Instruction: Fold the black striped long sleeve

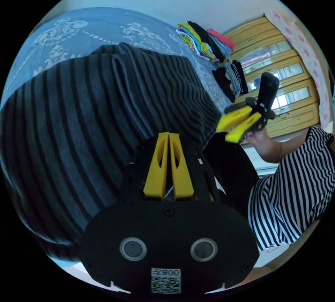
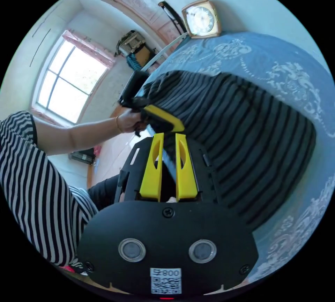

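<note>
Bright daylight enters through the pale multi-pane window point(image 2: 68, 78), which is overexposed in the right gripper view. Both fisheye views bend strongly toward their black circular edges. The glazed yellow wooden cabinet doors point(image 1: 279, 82) reflect soft glare; focus stays fairly sharp throughout.

Close gripper-mounted views, shared striped garment point(image 1: 87, 113)

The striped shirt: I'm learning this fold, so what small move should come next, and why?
Probably carry both held edges forward together and lay them down. The left gripper and the right gripper each seem to pinch an edge of the striped shirt, which bulges up over the blue bedspread rather than lying flat.
</note>
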The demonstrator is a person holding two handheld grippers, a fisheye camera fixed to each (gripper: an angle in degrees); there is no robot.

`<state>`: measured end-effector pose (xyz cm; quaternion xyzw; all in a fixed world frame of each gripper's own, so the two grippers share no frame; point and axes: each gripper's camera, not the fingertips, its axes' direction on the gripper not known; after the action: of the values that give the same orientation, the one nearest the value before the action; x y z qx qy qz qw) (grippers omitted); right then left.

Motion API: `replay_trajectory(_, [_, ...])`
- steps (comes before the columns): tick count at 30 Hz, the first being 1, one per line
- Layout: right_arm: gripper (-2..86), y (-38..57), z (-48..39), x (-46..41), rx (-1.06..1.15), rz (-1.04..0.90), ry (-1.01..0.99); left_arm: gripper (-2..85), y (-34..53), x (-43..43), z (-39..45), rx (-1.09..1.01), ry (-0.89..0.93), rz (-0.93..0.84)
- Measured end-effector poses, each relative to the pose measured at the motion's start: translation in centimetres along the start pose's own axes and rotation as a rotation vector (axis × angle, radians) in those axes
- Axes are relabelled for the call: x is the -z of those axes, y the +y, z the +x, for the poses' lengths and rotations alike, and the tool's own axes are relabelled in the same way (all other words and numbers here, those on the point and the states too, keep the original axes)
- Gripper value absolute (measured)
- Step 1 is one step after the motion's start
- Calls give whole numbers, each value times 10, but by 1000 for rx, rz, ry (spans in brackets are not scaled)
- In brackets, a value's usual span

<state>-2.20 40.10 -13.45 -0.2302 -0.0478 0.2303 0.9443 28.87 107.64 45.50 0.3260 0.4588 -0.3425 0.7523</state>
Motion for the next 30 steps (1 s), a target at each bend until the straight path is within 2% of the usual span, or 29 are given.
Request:
replay_trajectory(4, [75,-70,33,43,21,20,193,7,17,24,8,27,-19,19])
replay_trajectory(8, [87,-142,50,42,94,-123,310,26,22,58,21,33,-45,91])
replay_trajectory(15, [102,-201,64,26,151,-289,284,92,16,98,-16,259,5,298])
replay_trajectory(19, [93,-214,77,21,121,-323,258,93,15,88,-32,333,16,253])
replay_trajectory(24, [38,-217,86,36,105,-288,180,68,32,83,-25,320,68,268])
replay_trajectory(26, [20,-216,83,62,106,-191,128,62,40,91,-13,262,79,320])
replay_trajectory(30, [8,-209,67,103,139,1,174,56,63,104,18,114,59,435])
